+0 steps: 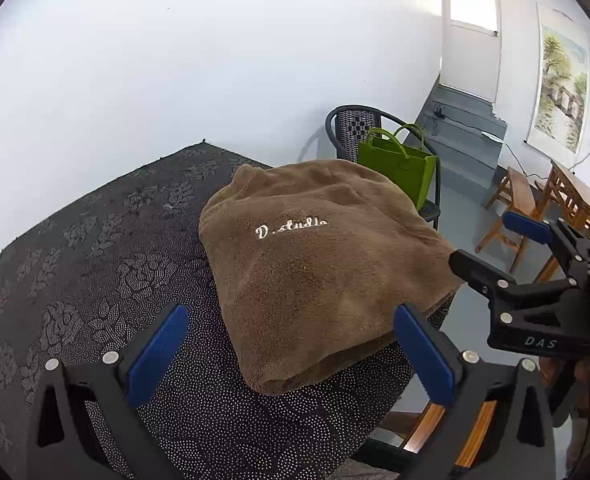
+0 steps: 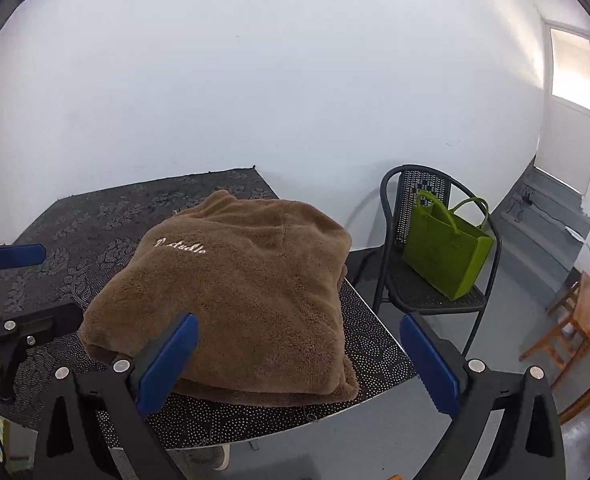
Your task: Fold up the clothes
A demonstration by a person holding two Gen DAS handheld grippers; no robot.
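A brown fleece garment point(image 1: 315, 264) with white "D.studio" lettering lies folded in a thick bundle on the black patterned tablecloth point(image 1: 95, 248), near the table's right edge. My left gripper point(image 1: 291, 356) stands open just in front of the bundle's near edge, nothing between its blue pads. To the right of the bundle, my right gripper point(image 1: 481, 238) is open too. In the right wrist view the garment point(image 2: 247, 288) fills the middle. The right gripper point(image 2: 301, 360) is open at its near right corner, and the left gripper point(image 2: 63, 285) is open at the left.
A black metal chair point(image 2: 391, 240) holding a green felt bag point(image 2: 447, 252) stands right of the table. Wooden stools point(image 1: 511, 204) and a wooden table point(image 1: 575, 196) are further right. A white wall runs behind. The tablecloth point(image 2: 75, 232) left of the garment is bare.
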